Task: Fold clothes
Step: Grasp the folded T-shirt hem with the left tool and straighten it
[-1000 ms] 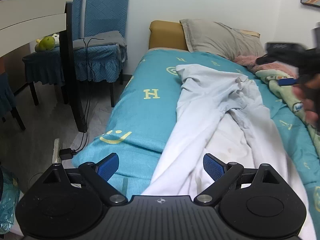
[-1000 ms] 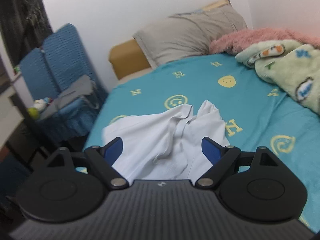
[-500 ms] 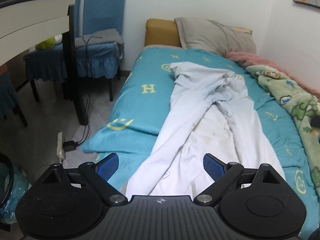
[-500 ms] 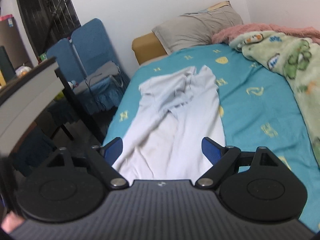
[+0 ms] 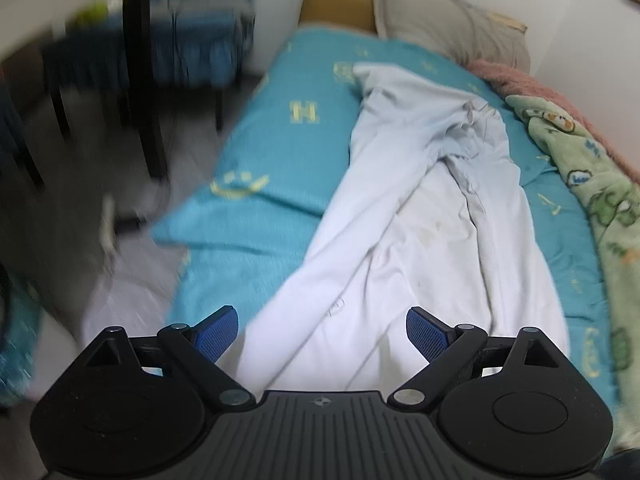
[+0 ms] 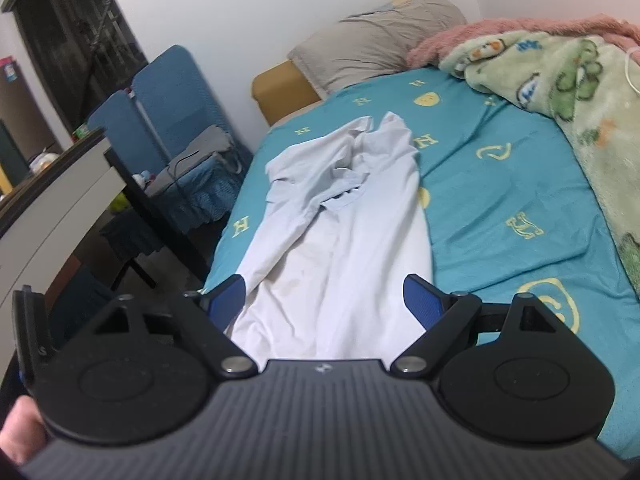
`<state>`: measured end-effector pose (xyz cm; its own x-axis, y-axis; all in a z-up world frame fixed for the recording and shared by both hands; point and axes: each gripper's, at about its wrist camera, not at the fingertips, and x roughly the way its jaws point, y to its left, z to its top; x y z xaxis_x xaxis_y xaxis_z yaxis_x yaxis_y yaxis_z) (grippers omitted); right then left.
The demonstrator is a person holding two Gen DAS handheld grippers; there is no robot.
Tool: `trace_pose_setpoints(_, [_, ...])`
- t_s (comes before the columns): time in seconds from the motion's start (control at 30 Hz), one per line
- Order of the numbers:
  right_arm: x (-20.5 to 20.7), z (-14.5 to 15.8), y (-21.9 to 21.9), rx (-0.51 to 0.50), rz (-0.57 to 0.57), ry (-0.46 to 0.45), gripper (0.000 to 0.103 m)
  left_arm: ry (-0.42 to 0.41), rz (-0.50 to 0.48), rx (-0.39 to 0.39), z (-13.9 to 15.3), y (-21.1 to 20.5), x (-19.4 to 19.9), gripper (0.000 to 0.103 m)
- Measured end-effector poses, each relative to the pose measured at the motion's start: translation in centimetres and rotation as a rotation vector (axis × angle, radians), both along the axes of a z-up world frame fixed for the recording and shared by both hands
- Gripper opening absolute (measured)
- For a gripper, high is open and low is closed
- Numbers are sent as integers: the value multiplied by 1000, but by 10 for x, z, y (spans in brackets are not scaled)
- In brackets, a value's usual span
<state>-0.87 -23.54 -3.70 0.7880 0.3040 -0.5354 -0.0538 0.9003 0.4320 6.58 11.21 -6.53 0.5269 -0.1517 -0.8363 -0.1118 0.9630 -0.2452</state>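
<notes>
A crumpled white shirt (image 5: 420, 216) lies lengthwise on the teal bedsheet (image 5: 280, 152), its collar end bunched toward the pillows. It also shows in the right wrist view (image 6: 340, 240). My left gripper (image 5: 322, 334) is open and empty, above the shirt's near hem at the foot of the bed. My right gripper (image 6: 324, 304) is open and empty, also above the near hem. Neither gripper touches the cloth.
A grey pillow (image 6: 376, 44) and tan headboard cushion (image 6: 280, 88) sit at the bed's head. A green and pink blanket (image 6: 560, 80) fills the right side. Blue chairs (image 6: 172, 96) and a white desk (image 6: 48, 208) stand left of the bed.
Both grippers have pulled back toward the foot of the bed and now hover over the shirt's near hem. The left view has swung and blurred. The shirt has not moved.
</notes>
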Motion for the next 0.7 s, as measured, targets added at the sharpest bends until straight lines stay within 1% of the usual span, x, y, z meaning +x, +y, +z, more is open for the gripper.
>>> trace_pose_setpoints(0.07, [4,-4,-7,29,-13,20,87,54,6,-55,-2,17,11,90])
trace_pose_setpoints(0.13, [8,-8,-13,64,-22,42,87,92,-15,-93,-2,34,22,90])
trace_pose_setpoints(0.2, [13,-11,-14,87,-20,64,87,110,-77,-95,-3,46,30,90])
trace_pose_setpoints(0.23, [16,-13,-13,94,-16,73,87,118,-109,-93,-4,51,34,88])
trace_pose_setpoints(0.27, [17,-15,-12,96,-13,81,87,129,-142,-85,-6,55,37,86])
trace_pose_setpoints(0.3, [19,-16,-11,98,-9,90,87,149,-169,-79,-10,59,39,80])
trace_pose_setpoints(0.33, [21,-18,-9,99,-5,98,87,171,-196,-84,-15,64,40,75])
trace_pose_setpoints(0.37, [23,-19,-9,100,-2,107,87,194,-223,-97,-20,68,41,73])
trace_pose_setpoints(0.4, [24,-21,-8,102,1,115,87,216,-249,-110,-27,72,41,68])
trace_pose_setpoints(0.47, [26,-24,-7,106,6,129,87,258,-294,-128,-37,81,42,64])
trace_pose_setpoints(0.5, [27,-26,-6,107,7,137,87,267,-313,-130,-41,86,43,60])
trace_pose_setpoints(0.57, [29,-29,-6,110,9,150,87,273,-365,-121,-47,93,39,57])
trace_pose_setpoints(0.63, [30,-32,-6,114,6,165,87,286,-407,-137,-53,98,36,53])
trace_pose_setpoints(0.7, [33,-35,-7,124,3,182,87,285,-465,-134,-54,94,31,48])
